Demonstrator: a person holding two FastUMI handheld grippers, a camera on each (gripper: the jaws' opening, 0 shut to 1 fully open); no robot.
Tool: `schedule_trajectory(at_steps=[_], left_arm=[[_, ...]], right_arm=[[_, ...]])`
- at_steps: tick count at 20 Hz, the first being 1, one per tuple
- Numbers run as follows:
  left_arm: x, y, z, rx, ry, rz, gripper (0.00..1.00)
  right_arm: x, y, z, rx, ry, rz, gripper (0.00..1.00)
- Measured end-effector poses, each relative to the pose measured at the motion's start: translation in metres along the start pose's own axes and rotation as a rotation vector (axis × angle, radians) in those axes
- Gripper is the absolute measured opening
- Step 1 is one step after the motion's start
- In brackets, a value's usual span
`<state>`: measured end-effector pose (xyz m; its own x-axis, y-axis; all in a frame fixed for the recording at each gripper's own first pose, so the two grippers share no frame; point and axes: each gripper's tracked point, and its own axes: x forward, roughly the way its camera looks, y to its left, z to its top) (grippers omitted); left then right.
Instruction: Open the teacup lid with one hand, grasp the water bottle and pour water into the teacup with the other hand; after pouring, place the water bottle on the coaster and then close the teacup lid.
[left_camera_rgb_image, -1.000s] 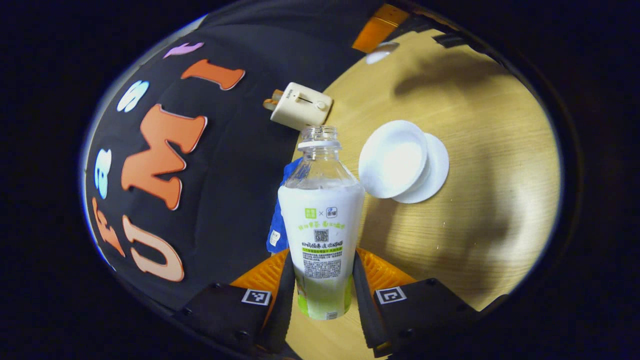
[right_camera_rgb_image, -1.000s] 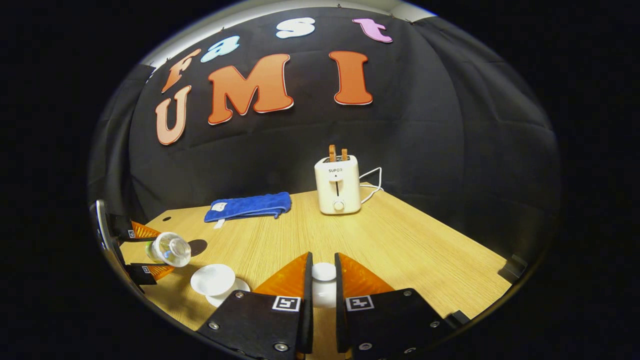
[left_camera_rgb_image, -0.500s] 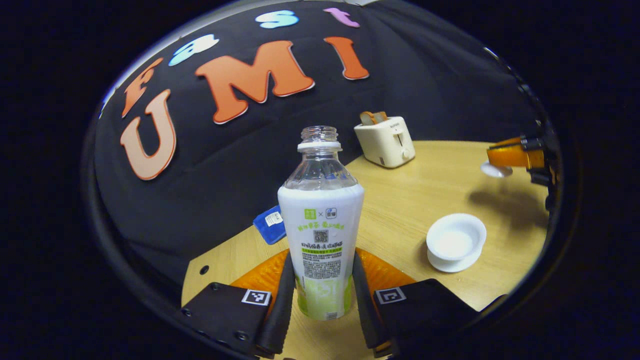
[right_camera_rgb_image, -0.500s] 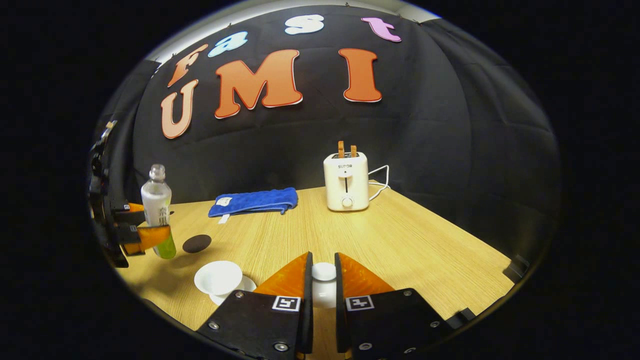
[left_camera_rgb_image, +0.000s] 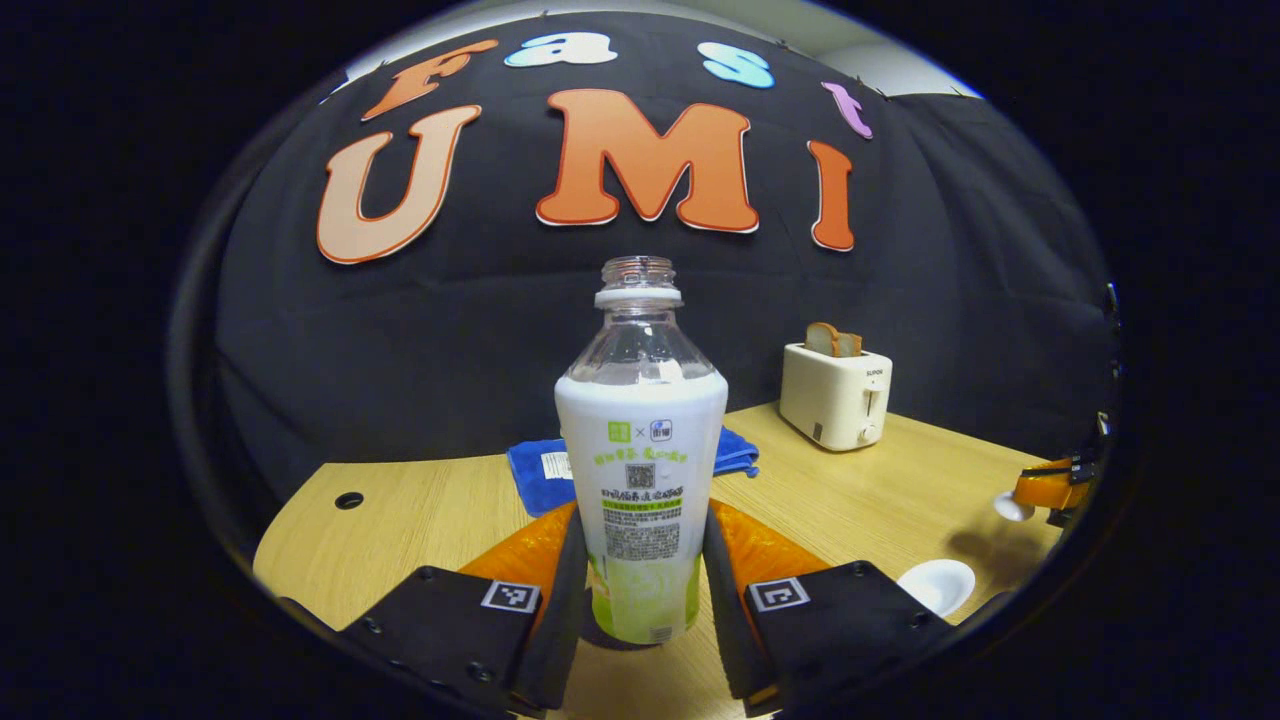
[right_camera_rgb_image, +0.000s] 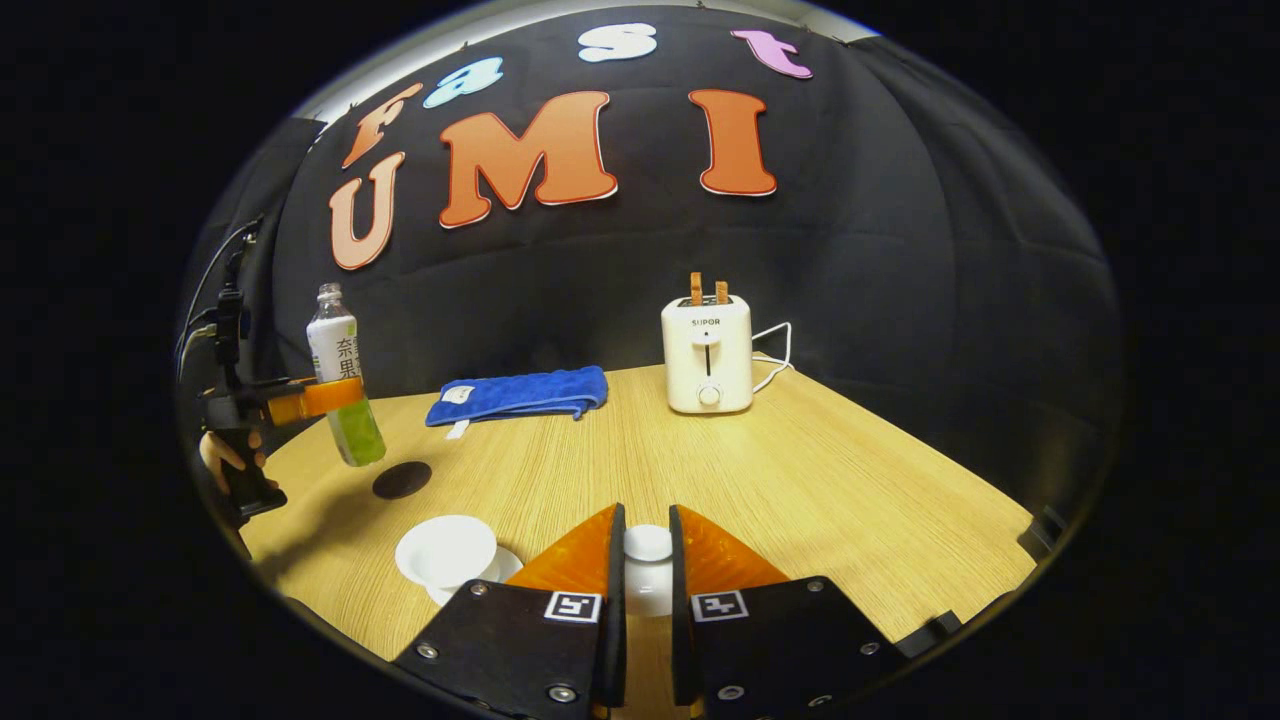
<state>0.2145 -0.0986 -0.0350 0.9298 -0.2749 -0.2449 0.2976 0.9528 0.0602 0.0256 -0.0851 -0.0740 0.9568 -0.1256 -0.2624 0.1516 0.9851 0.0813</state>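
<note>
Left hand-held gripper (left_camera_rgb_image: 640, 580) grips water bottle (left_camera_rgb_image: 641, 460) near towel (left_camera_rgb_image: 535, 470).

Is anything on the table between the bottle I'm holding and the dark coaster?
Nothing visible. The water bottle in the left gripper hangs just above and beside the coaster, with bare table between them.

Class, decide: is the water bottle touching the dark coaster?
Apart. In the right gripper view the water bottle hangs above the table, with the coaster lying beside and below it.
</note>
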Motion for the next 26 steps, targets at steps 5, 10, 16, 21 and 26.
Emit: schedule_trajectory(at_steps=[5,10,16,21,26], left_arm=[[0.028,0.013,-0.023,-0.028,0.026,0.005,0.59],[0.037,0.021,-0.036,-0.048,0.043,0.020,0.61],[0.046,0.019,-0.052,-0.077,0.068,0.020,0.63],[0.046,0.022,-0.055,-0.078,0.074,0.028,0.65],[0.043,0.023,-0.056,-0.092,0.078,0.030,0.71]], right_arm=[[0.002,-0.006,-0.004,0.004,0.011,-0.011,0.19],[0.006,-0.008,-0.007,-0.003,0.024,-0.025,0.19],[0.006,-0.006,-0.010,-0.018,0.029,-0.027,0.19],[0.007,-0.007,-0.011,-0.018,0.036,-0.028,0.19],[0.007,-0.008,-0.010,-0.014,0.033,-0.029,0.19]])
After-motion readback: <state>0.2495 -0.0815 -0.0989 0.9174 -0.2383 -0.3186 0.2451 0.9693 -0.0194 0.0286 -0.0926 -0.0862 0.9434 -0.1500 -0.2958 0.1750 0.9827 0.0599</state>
